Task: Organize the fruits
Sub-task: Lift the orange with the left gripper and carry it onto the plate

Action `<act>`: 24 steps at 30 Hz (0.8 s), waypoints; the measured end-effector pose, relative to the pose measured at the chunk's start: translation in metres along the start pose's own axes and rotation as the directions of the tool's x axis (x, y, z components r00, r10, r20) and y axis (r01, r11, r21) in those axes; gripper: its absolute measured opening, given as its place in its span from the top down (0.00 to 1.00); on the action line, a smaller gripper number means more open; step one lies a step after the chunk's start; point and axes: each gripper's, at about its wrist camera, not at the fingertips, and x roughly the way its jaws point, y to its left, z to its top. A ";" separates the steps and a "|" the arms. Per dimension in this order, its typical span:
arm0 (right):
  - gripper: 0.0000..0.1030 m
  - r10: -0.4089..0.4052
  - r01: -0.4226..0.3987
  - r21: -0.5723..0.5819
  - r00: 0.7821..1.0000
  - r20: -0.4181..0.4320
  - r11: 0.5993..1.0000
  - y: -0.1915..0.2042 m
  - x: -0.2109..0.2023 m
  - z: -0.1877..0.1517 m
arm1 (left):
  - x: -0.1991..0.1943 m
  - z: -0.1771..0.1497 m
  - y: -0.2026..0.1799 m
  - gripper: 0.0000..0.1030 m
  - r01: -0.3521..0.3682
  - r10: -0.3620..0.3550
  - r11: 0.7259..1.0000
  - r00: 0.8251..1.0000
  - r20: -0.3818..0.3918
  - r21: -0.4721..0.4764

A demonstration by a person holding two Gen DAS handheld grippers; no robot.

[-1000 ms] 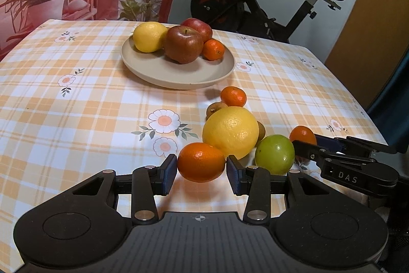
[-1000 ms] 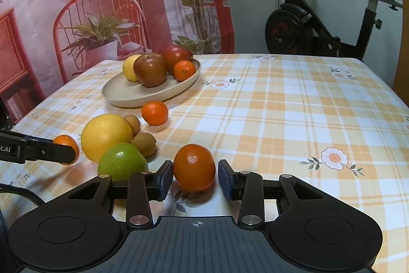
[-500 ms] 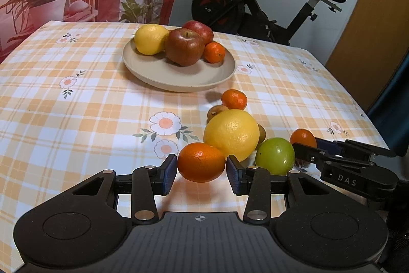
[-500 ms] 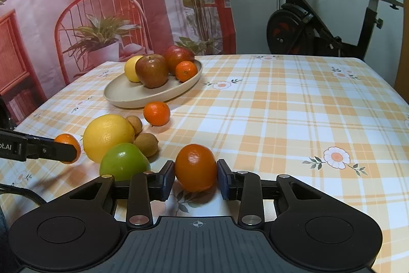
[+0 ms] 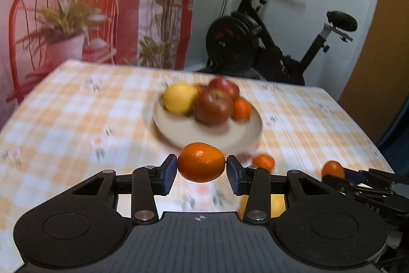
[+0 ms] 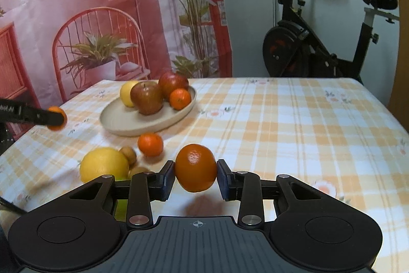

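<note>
Left wrist view: left gripper (image 5: 201, 168) tilted downward, fingers clamping an orange (image 5: 201, 162).

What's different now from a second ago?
Both grippers have lifted their oranges off the table: the left gripper carries its orange toward the plate; the right gripper closed on its orange and raised it. Other fruit stayed put.

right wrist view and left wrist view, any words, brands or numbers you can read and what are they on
"bot.AI", start cut off by the frame edge: white print on the side of the left gripper, right wrist view.
White letters on the side of the right gripper, left wrist view: too blurred to read.
No readable text on the fruit, plate, tablecloth, backdrop or exercise bike.
</note>
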 end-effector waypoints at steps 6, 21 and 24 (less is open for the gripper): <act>0.69 0.020 -0.020 -0.058 1.000 0.000 0.998 0.001 0.020 0.036 | 0.020 0.032 0.008 0.57 -0.001 0.000 1.000 1.000 0.018 0.028; 0.69 0.091 -0.110 -0.151 0.987 -0.129 0.982 0.027 0.124 0.099 | 0.106 0.058 0.030 0.57 -0.016 0.024 0.997 0.995 -0.093 0.081; 0.69 0.101 -0.129 -0.172 0.982 -0.158 0.977 0.034 0.138 0.099 | 0.115 0.059 0.031 0.57 -0.008 0.018 0.995 0.994 -0.104 0.100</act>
